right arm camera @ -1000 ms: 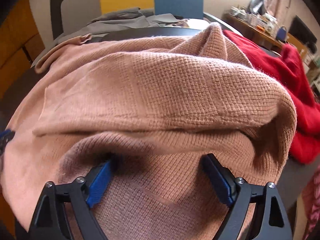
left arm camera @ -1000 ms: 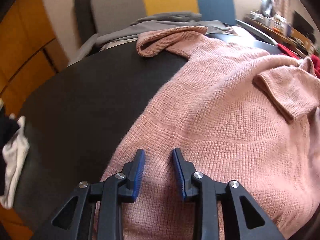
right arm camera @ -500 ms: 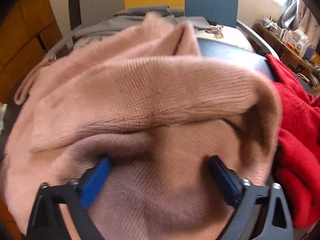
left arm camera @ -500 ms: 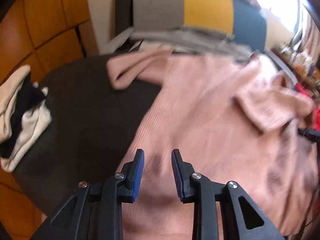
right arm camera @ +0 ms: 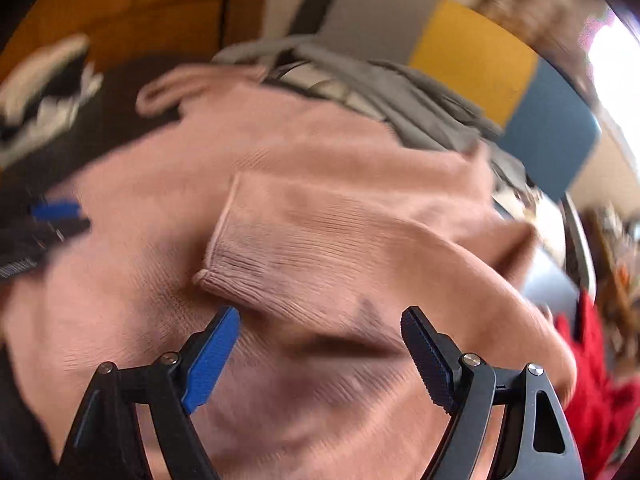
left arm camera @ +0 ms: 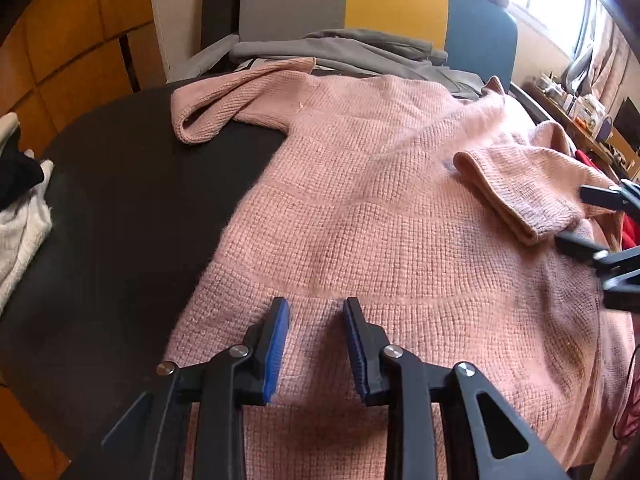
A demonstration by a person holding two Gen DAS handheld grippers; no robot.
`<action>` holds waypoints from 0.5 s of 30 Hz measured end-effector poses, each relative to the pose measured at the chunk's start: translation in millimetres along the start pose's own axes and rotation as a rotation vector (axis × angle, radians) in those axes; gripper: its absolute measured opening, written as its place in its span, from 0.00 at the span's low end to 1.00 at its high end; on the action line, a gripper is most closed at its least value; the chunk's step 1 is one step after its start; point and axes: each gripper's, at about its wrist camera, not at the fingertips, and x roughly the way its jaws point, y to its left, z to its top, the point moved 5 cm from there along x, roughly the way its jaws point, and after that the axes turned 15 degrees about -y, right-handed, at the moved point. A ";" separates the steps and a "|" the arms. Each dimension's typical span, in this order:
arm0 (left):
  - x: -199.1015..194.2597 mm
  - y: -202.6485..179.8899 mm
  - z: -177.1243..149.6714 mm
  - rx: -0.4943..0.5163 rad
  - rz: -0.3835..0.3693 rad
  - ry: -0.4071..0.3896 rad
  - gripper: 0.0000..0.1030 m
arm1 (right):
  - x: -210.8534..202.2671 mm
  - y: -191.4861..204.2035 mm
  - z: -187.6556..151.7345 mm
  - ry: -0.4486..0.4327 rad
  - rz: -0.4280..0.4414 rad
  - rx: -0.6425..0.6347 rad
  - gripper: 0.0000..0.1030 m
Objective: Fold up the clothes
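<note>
Far left of the left wrist view: white cloth (left arm camera: 20, 236) at the edge of the dark counter (left arm camera: 120, 200). Centre: pink sweater (left arm camera: 380, 216) spread flat, one sleeve (left arm camera: 224, 108) curled at upper left, one cuff (left arm camera: 508, 196) folded onto the body at right. Bottom centre: left tool (left arm camera: 316, 312) over the hem, jaws narrowly apart, nothing pinched. Right edge: right tool (right arm camera: 320, 320), jaws wide though just now closing some, empty above the blurred cuff. Beyond: grey garment (left arm camera: 340, 46), red garment (right arm camera: 592, 380).
</note>
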 end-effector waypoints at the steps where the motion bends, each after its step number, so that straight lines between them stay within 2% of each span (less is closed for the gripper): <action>1: 0.1 0.0 0.2 -0.003 -0.002 0.000 0.28 | 10.1 4.8 -2.3 0.013 -0.015 -0.039 0.80; 2: 0.6 0.3 0.5 -0.006 -0.002 -0.001 0.28 | 13.5 4.6 -2.5 0.020 -0.026 -0.053 0.74; 3: 1.4 0.8 0.7 -0.009 0.001 -0.003 0.28 | 16.8 1.5 -1.3 0.020 -0.015 -0.019 0.48; 5: 2.9 1.5 1.0 -0.011 0.005 -0.007 0.28 | 20.7 -9.1 0.4 0.031 0.003 0.070 0.08; 7: 4.1 1.4 0.7 -0.005 0.008 -0.013 0.28 | 18.1 -22.5 5.0 0.006 0.020 0.174 0.08; 11: 5.4 0.2 0.4 0.004 0.020 -0.017 0.28 | -6.0 -50.1 15.0 -0.066 -0.024 0.260 0.08; 15: 4.3 -2.3 -0.7 0.015 0.036 -0.018 0.28 | -39.7 -114.7 24.6 -0.150 -0.165 0.371 0.07</action>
